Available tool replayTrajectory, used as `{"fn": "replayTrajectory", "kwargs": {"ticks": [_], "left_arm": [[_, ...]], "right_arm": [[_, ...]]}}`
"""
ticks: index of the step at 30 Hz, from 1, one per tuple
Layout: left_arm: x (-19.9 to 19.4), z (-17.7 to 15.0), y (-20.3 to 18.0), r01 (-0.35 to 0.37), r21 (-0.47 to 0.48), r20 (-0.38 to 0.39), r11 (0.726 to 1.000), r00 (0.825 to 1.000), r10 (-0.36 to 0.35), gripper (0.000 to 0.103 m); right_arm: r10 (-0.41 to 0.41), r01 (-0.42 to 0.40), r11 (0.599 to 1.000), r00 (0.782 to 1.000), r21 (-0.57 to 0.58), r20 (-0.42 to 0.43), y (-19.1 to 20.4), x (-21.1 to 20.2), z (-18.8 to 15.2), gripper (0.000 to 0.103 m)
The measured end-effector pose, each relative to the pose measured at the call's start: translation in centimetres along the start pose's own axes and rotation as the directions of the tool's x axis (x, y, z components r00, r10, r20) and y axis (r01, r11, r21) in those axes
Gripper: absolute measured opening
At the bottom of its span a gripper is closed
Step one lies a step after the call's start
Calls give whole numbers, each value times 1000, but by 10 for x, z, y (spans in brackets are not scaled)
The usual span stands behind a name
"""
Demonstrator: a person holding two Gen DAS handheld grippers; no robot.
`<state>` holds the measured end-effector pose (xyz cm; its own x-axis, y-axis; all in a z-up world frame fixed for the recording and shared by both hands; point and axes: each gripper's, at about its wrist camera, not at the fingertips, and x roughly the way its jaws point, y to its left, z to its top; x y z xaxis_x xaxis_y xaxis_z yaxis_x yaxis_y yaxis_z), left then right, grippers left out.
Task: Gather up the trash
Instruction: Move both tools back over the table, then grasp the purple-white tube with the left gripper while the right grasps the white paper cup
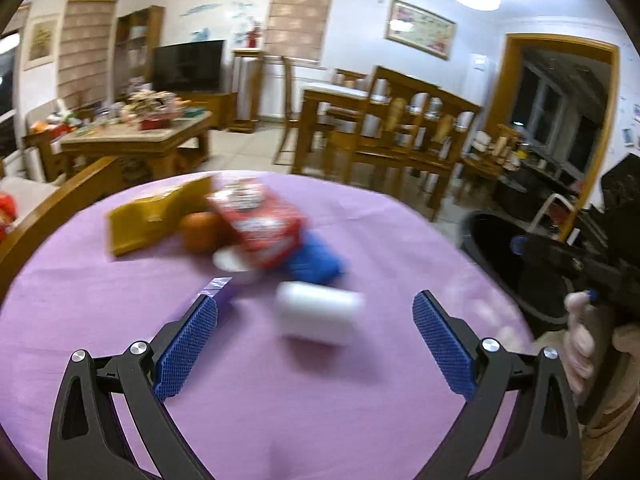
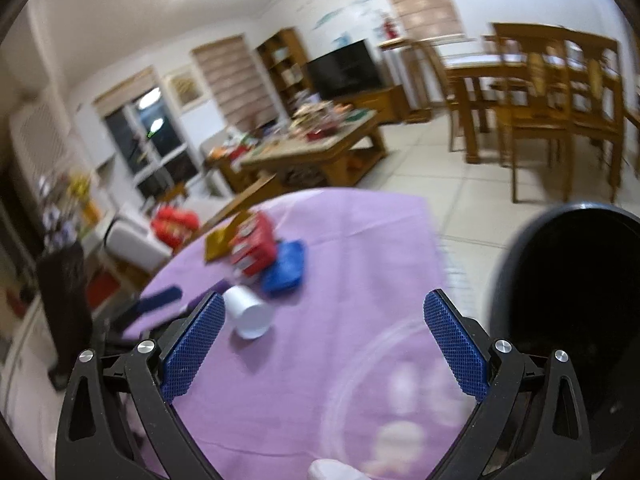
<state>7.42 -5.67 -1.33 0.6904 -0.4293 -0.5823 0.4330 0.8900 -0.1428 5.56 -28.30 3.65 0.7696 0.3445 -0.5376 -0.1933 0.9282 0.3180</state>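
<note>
A white paper cup lies on its side on the purple tablecloth, just ahead of my open, empty left gripper. Behind it lie a blue packet, a red snack bag, an orange and a yellow box. In the right wrist view the cup lies left of my open, empty right gripper. The red bag, blue packet and yellow box sit farther back. A clear plastic lid or plate lies between the right fingers.
A black round bin stands right of the table; it also shows in the left wrist view. A purple-tipped item lies near the left finger. A wooden chair back borders the table on the left. Dining chairs stand beyond.
</note>
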Motion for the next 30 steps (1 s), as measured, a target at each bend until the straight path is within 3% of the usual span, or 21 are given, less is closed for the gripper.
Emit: {"fn": "replayTrajectory", "kwargs": {"ticks": [6,15,19,24,27,29,30], "left_arm": [[12,-1,47,-88,4,-86,996,992,88,97],[32,-6,55,-69,70,-166,995,983,80,94],[36,-9,60,-39,54,-220,998,974,50,61],[38,-12,57,-56,96,-237,994,968,78,47],[36,-11,57,-68,102,-233,992,968,91,34],[34,-13,58,-70,102,-233,992,968,92,29],[33,-14,58,-71,103,-233,992,968,94,28]], "right_arm": [[13,-27,995,990,-101,-139,48,54,-9,98],[-15,-32,985,964,-171,-265,70,113,-15,98],[-31,-25,982,955,-185,-294,72,130,-17,98],[-45,-16,980,953,-199,-299,77,150,-13,96],[-54,-11,979,949,-204,-310,79,157,-11,81],[-75,6,977,944,-214,-320,80,163,-11,58],[-79,7,977,941,-213,-330,80,165,-12,54]]}}
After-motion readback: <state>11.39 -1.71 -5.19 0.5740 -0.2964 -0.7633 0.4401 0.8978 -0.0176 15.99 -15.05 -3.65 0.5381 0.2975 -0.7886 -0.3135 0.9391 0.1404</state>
